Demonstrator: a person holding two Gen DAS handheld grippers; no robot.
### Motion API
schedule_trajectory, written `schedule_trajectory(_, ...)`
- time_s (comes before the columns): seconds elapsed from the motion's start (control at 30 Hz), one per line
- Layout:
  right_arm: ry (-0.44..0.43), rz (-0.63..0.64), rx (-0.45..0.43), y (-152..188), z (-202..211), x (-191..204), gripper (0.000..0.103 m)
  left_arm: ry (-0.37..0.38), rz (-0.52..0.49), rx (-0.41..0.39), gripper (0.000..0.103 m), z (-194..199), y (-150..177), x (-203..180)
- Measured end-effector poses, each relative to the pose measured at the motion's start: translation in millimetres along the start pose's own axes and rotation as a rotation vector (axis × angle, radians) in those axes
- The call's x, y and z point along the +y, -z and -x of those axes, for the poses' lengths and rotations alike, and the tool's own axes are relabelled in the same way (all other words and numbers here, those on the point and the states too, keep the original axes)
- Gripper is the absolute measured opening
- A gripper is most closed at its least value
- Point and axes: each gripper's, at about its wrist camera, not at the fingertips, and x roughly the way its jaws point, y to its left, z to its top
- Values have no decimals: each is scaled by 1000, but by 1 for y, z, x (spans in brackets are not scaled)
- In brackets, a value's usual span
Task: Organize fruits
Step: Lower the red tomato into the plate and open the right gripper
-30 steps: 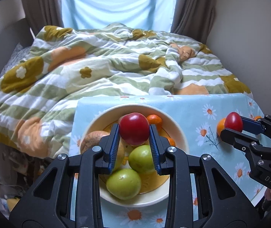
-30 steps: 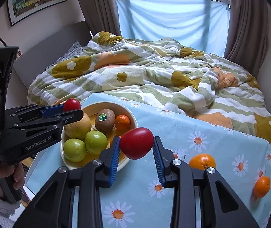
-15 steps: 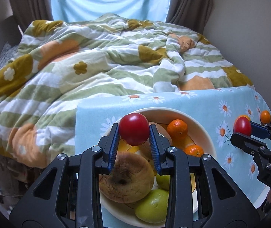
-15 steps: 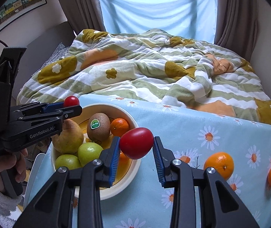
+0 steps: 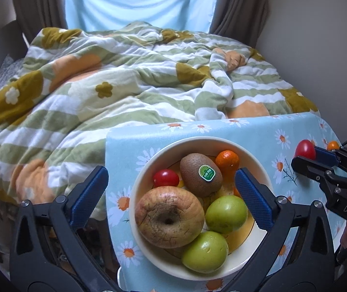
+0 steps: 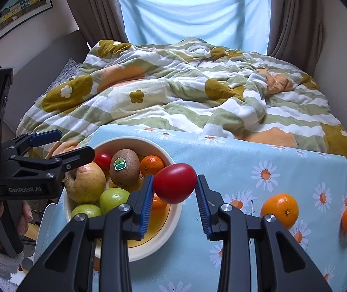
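The right tool [image 6: 174, 191] grips a red tomato [image 6: 174, 183] just right of the bowl [image 6: 171, 216], nearer it than the loose oranges. The left tool [image 5: 171, 199], its jaws just opened and empty, hovers above the bowl.

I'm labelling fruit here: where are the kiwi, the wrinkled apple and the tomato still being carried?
kiwi [image 5: 200, 178], left wrist view, brown skin beside its sticker.
wrinkled apple [image 5: 169, 216], left wrist view, near its stem hollow.
tomato [image 6: 174, 183], right wrist view, middle of its red skin.

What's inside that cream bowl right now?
The bowl holds a wrinkled apple, a stickered kiwi, two green fruits, a small red tomato and a mandarin; anything beneath them is hidden.
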Motion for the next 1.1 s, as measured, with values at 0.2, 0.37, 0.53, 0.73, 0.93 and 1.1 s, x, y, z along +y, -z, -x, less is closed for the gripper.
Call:
schedule_trajectory(0.2, -31, 34, -6, -10, 2, 1, 32, -21, 40, 19, 103, 15, 20, 7)
schedule_trajectory(0.37, -86, 75, 9, -15, -4, 10, 32, -48, 63, 32, 103, 26, 40, 4)
schedule_trajectory(0.53, -161, 99, 50, -14, -18, 22, 32, -80, 92, 39, 103, 36, 56, 1)
schedule_trajectory(0.73, -201, 141, 91, -10, -35, 33, 32, -113, 130, 51, 103, 41, 72, -1)
schedule_trajectory(0.93, -222, 147, 113, -6, -48, 35, 32, -131, 149, 63, 103, 42, 83, -4)
schedule_trajectory(1.1, -247, 132, 114, -4, -51, 33, 74, -138, 157, 75, 103, 41, 89, -7)
